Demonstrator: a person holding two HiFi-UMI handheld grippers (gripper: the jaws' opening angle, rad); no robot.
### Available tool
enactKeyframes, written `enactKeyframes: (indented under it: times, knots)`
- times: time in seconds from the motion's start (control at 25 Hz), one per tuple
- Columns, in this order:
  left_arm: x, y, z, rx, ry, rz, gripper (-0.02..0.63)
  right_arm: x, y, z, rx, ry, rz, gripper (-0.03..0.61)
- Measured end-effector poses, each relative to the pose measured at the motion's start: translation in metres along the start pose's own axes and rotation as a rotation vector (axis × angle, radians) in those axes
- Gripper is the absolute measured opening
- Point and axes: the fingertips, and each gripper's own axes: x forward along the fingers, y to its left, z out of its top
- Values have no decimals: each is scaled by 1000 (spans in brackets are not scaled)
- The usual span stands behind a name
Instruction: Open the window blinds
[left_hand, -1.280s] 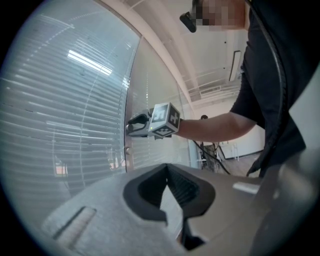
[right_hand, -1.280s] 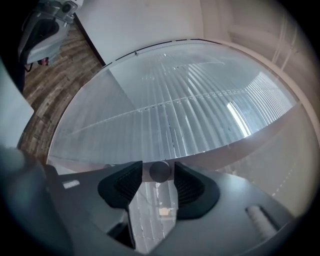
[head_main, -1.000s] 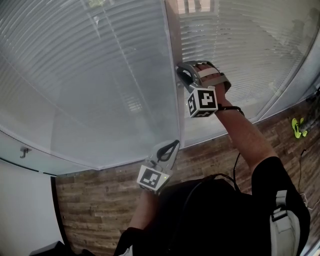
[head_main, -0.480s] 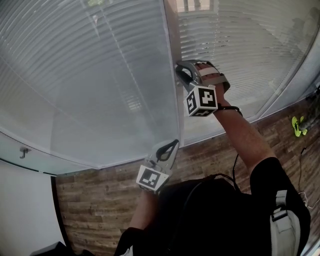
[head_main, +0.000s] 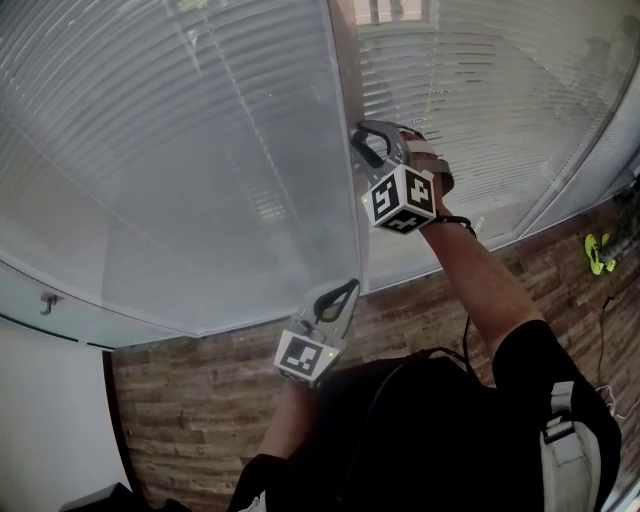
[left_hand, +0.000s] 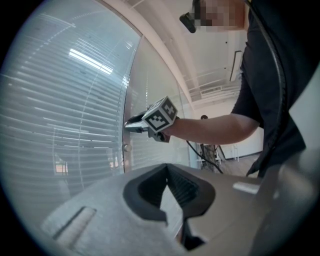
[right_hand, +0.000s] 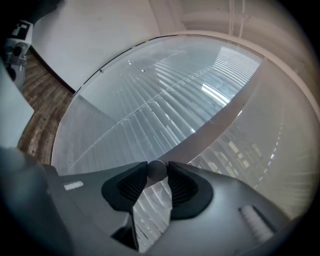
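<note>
Starting nearest the body, what is the left hand-held gripper (head_main: 345, 292) up to?

Very little. Its jaws are pressed together with nothing between them, and it hangs low beside the foot of the frame post (head_main: 345, 90), aimed at the glass.

And the right hand-held gripper (head_main: 360, 145)?

It's higher up that same post, with the arm stretched out. Its jaws stand about halfway closed and clamp a small round knob (right_hand: 157, 168), one ribbed pad on each side of it.

So which hand does the next move belong to?

The right one, I'd say. It already has the knob, while the left is well apart from it, further down the post.

Which way does the knob lie?

It sticks straight out of the post towards the person, so its axis runs along the line the right hand-held gripper points. My judgement is that the move is a roll of the wrist about that line, not a pull or a push.

And the blinds (head_main: 200, 150) themselves?

They sit behind the glass on both sides of the post, with the slats running across. The left pane looks milky and closed, and the right pane (head_main: 480, 90) shows brighter stripes, so I'd call the task not yet done
</note>
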Motion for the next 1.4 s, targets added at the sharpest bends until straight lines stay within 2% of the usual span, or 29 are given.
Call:
enactKeyframes:
  times: [0.32,0.92,1.32,1.4]
  knots:
    - [-1,3,2,-1,11,8,4,-1,-9,1,225,-35,-18,132]
    - [-3,4,-5,-2,23,16,5,4,-10,-18,854,-150,-37,135]
    - [-2,4,-5,3,26,14,5,3,-13,-18,1115,-194,-29,135]
    - [-1,5,-6,4,28,16,5,4,-14,-18,1142,-200,-28,135]
